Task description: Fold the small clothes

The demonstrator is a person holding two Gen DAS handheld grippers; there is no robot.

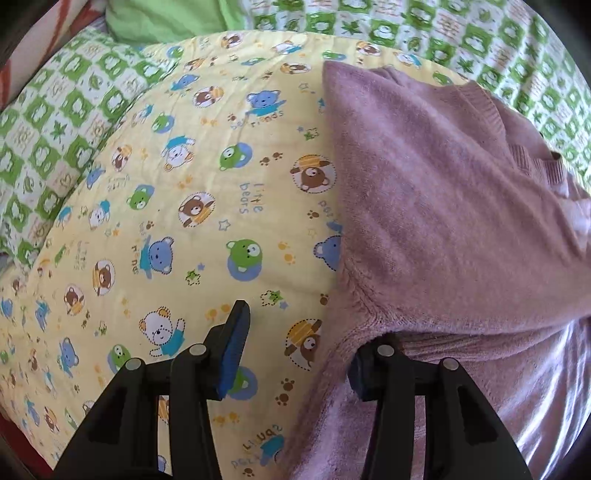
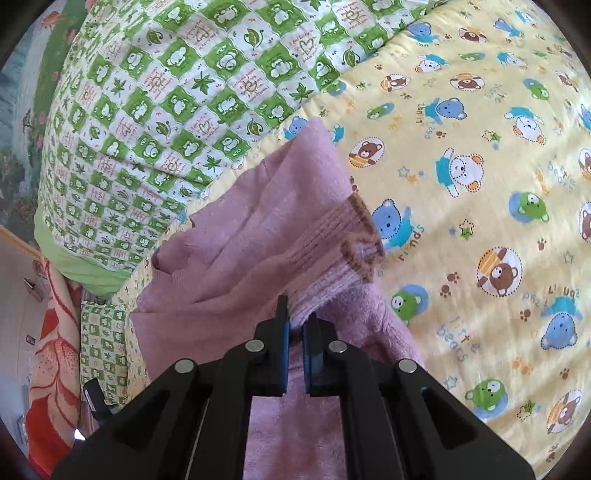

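Observation:
A mauve knitted sweater [image 1: 443,203] lies on a yellow bear-print blanket [image 1: 184,184]. My left gripper [image 1: 303,328] stands at the sweater's near-left corner with its jaws apart. Its left finger [image 1: 236,332] is over bare blanket, and its right finger is hidden under the sweater's hem. In the right wrist view the sweater [image 2: 236,258] is bunched, and a sleeve with a ribbed, brown-trimmed cuff [image 2: 343,236] is lifted off it. My right gripper [image 2: 297,317] is shut on that sleeve just behind the cuff.
A green-and-white checked quilt [image 1: 55,129] [image 2: 147,129] borders the yellow blanket [image 2: 480,147] on the far side. A plain green cushion [image 1: 166,18] lies at the back. A red-orange flowered cloth [image 2: 55,350] hangs at the bed's left edge.

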